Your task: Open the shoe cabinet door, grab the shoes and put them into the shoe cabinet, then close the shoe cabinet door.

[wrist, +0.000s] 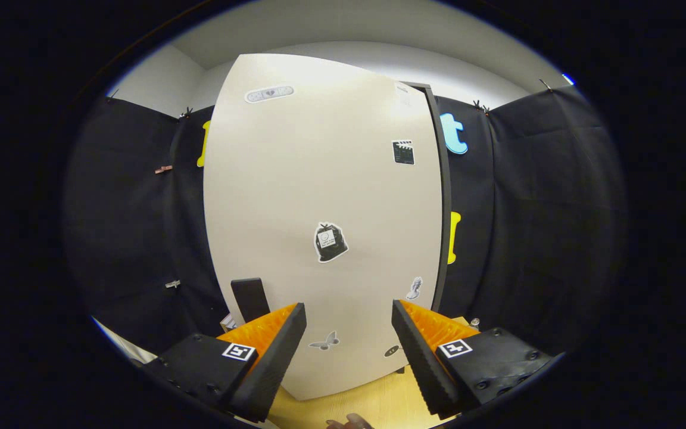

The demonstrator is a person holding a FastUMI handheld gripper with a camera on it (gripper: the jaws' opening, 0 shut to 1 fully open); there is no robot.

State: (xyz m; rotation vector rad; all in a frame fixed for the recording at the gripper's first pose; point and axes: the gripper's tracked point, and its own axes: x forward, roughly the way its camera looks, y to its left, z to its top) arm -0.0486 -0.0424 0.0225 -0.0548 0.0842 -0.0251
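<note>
Tall cream-white flat panel door of the shoe cabinet [319, 196] stands upright just ahead of the gripper [349, 333], facing it, with a dark edge strip [443, 196] down its right side and several small stickers, among them a black bag-shaped sticker [330, 242]. Door looks shut against the cabinet; that fits either the opening stage or the finished job, can't tell which. Fingers spread wide, nothing between them, the door's lower part seen through the gap. Small black rectangular handle-like block [250, 298] sits low on the door's left edge, just beyond the left finger [277, 351]. Light wooden surface [373, 399] below the door. Part of a person's hand [349, 423] at the very bottom.

Handling, as a judgement: panel is stiff, smooth, probably slippery on its face, so flat face gives no grip; the black block or a free edge is the place to pinch. Hinged door should swing light but needs an arc-following pull. Shoes likely soft and light; best taken at heel or collar.
</note>
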